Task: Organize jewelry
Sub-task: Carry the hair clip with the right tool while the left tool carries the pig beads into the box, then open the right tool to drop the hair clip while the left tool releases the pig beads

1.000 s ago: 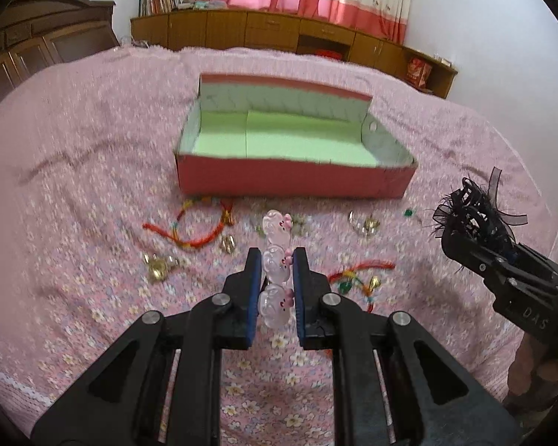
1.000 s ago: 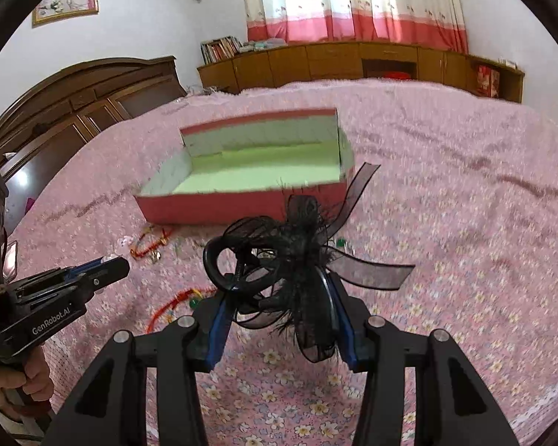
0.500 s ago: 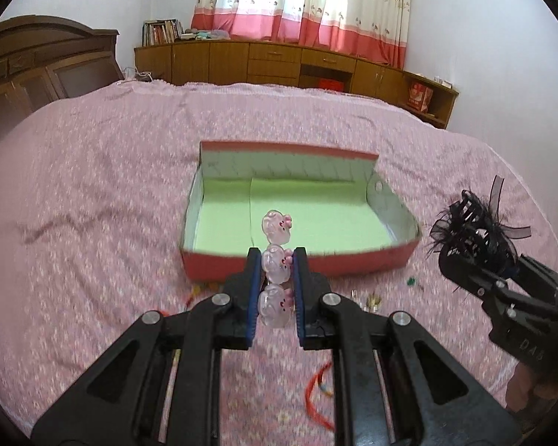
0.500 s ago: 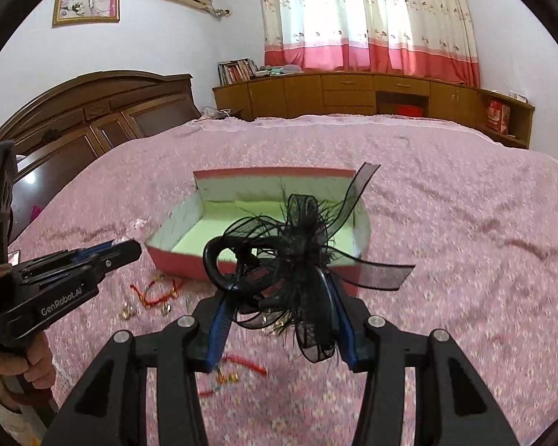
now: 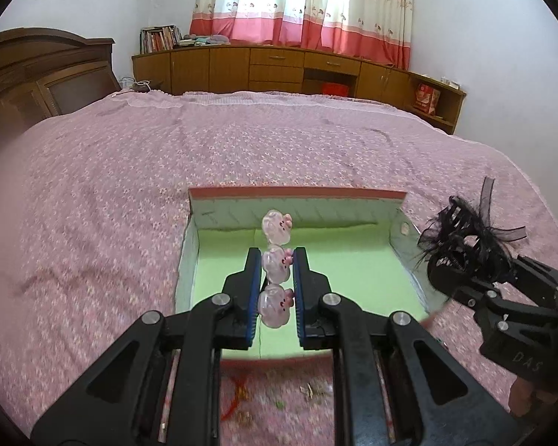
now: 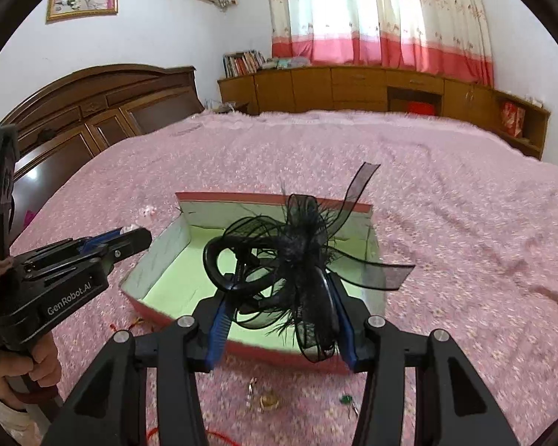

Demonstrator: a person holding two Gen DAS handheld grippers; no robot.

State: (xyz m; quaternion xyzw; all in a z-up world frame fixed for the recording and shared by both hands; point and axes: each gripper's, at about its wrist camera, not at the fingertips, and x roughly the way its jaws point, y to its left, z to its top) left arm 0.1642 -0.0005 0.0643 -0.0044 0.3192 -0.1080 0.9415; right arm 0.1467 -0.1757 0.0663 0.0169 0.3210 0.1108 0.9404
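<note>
My left gripper [image 5: 276, 267] is shut on a string of clear pink cat-face beads [image 5: 276, 264] and holds it above the front part of the open red box with a green floor [image 5: 353, 260]. My right gripper [image 6: 279, 297] is shut on a black feathered ribbon hair clip [image 6: 301, 252], held over the box's near edge [image 6: 264, 347]. The right gripper also shows at the right in the left wrist view [image 5: 461, 260]. The left gripper shows at the left in the right wrist view [image 6: 126, 241].
The box lies on a pink flowered bedspread [image 5: 130, 186]. Red cord bracelets [image 5: 234, 397] and small gold charms [image 6: 268, 401] lie on the bed in front of the box. A wooden headboard [image 6: 93, 111] is at the left, cabinets [image 5: 297, 70] at the back.
Both grippers have risen and moved forward toward the box with their items. The beads and the hair clip now hang over the box; the loose jewelry has dropped below and behind the fingers.
</note>
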